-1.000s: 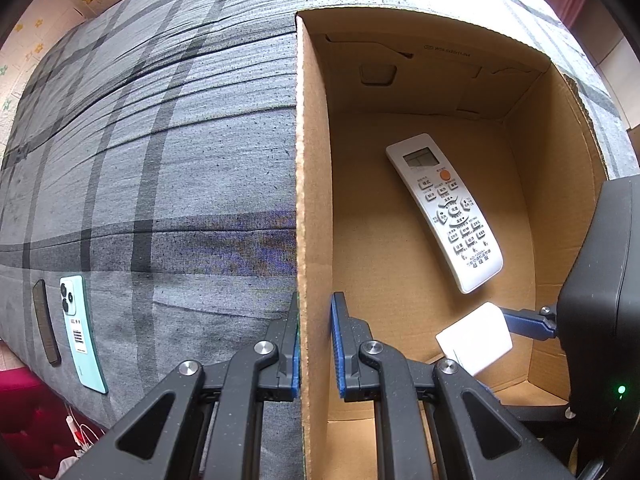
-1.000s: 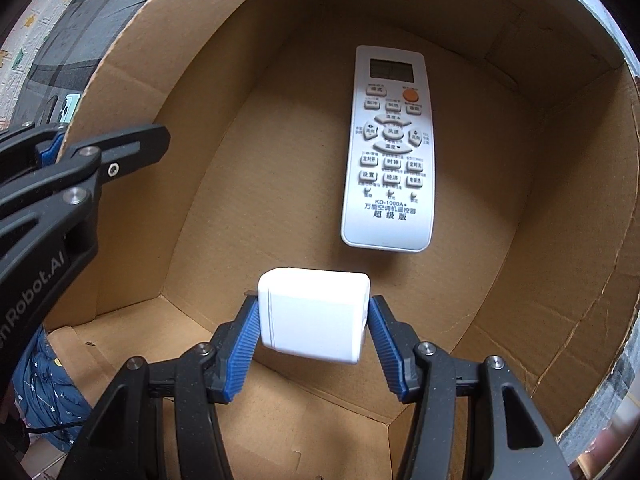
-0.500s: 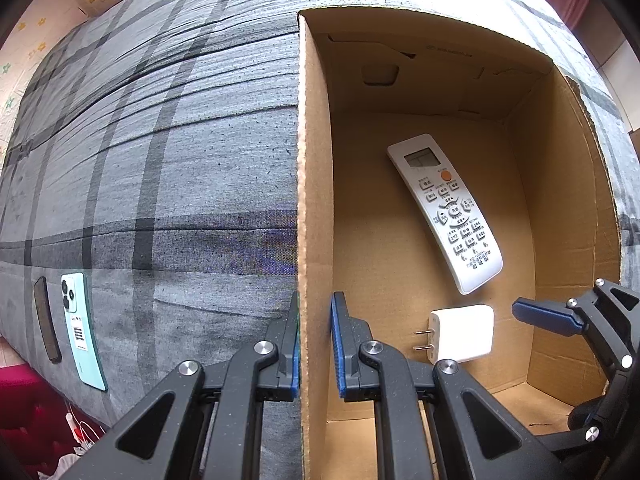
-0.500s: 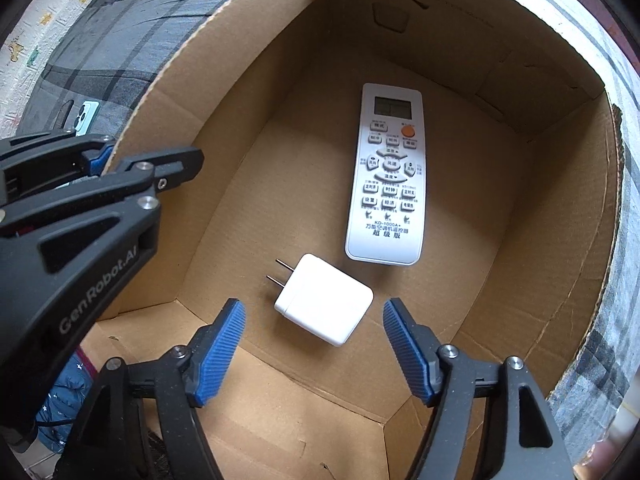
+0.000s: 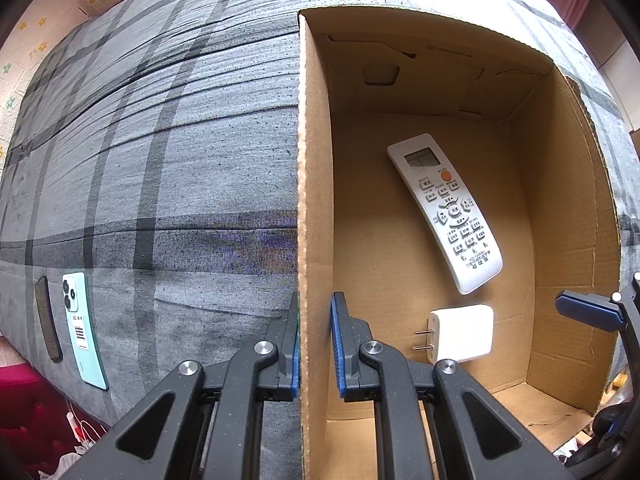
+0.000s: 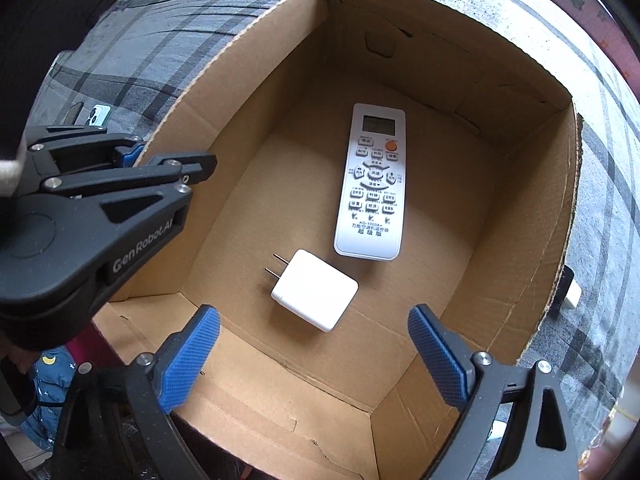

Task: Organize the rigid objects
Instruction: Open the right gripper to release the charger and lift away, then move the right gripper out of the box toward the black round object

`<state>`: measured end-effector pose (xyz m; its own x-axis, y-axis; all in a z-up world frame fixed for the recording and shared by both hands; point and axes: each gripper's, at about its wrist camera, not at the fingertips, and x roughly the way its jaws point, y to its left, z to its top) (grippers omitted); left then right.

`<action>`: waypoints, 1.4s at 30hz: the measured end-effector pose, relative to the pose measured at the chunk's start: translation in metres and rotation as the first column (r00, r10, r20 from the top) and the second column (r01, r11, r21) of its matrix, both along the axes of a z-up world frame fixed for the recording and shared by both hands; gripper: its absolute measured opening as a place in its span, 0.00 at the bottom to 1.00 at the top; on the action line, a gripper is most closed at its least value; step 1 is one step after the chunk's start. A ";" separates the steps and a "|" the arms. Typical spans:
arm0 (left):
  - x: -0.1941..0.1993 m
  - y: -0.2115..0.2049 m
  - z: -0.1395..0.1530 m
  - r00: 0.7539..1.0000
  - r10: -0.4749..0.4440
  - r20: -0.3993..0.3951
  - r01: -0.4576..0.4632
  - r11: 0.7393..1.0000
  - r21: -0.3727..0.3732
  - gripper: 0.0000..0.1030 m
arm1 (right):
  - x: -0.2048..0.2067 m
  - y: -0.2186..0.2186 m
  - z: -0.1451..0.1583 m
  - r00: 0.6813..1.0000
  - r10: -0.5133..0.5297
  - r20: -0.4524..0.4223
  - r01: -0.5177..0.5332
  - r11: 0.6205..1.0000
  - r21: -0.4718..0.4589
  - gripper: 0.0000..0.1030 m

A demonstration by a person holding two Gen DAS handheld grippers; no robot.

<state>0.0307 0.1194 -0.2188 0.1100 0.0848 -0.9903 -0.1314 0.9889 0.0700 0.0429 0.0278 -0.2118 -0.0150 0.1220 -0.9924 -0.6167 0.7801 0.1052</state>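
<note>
A cardboard box (image 5: 315, 160) (image 6: 256, 92) stands open on a grey plaid bed. My left gripper (image 5: 315, 344) is shut on the box's left wall, which shows between its blue pads. Inside lie a white remote control (image 5: 446, 212) (image 6: 372, 184) and a white plug charger (image 5: 460, 334) (image 6: 316, 290), flat on the box floor, prongs to the left. My right gripper (image 6: 314, 356) hangs above the charger, its jaws opening wide, nothing between the pads. One blue right fingertip (image 5: 588, 312) shows at the left wrist view's right edge.
On the bed left of the box lie a mint green phone (image 5: 82, 328), face down, and a dark slim object (image 5: 48, 324) beside it. A small white and black object (image 6: 570, 290) sits just outside the box's right wall.
My right gripper let go of the white charger, which now lies on the box floor. The gripper opened wide and rose away from it. My left gripper kept its hold on the box wall.
</note>
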 end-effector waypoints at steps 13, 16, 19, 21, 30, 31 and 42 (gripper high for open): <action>0.000 -0.001 0.001 1.000 -0.001 -0.001 0.001 1.000 0.003 0.13 | 0.000 -0.031 0.028 0.998 -0.064 0.025 0.064 0.998 0.029 1.00; 0.001 -0.001 0.000 1.000 0.000 -0.002 0.000 1.000 0.002 0.13 | 0.009 -0.037 0.032 0.994 -0.102 0.031 0.101 0.994 0.037 1.00; 0.000 0.000 0.000 1.000 0.003 -0.002 -0.003 1.000 -0.001 0.13 | 0.016 -0.050 0.040 0.988 -0.146 0.040 0.144 0.989 0.043 1.00; 0.000 0.000 0.000 1.000 0.002 -0.003 -0.002 1.000 0.000 0.12 | 0.021 -0.059 0.046 0.983 -0.178 0.045 0.176 0.983 0.044 1.00; 0.001 0.001 -0.001 1.000 0.001 -0.006 -0.001 1.000 -0.003 0.12 | 0.049 -0.109 0.065 0.944 -0.319 0.084 0.316 0.948 0.040 1.00; 0.001 0.001 -0.001 1.000 0.001 -0.006 -0.001 1.000 -0.003 0.12 | 0.052 -0.115 0.066 0.938 -0.334 0.089 0.332 0.943 0.038 1.00; 0.001 0.001 -0.002 1.000 0.003 -0.007 -0.003 1.000 -0.003 0.12 | 0.090 -0.175 0.049 0.853 -0.508 0.120 0.512 0.859 -0.002 1.00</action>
<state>0.0317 0.1207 -0.2204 0.1029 0.0817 -0.9913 -0.1343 0.9886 0.0676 0.1326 -0.1474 -0.1623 0.1510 0.0498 -0.9873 -0.1378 0.9900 0.0289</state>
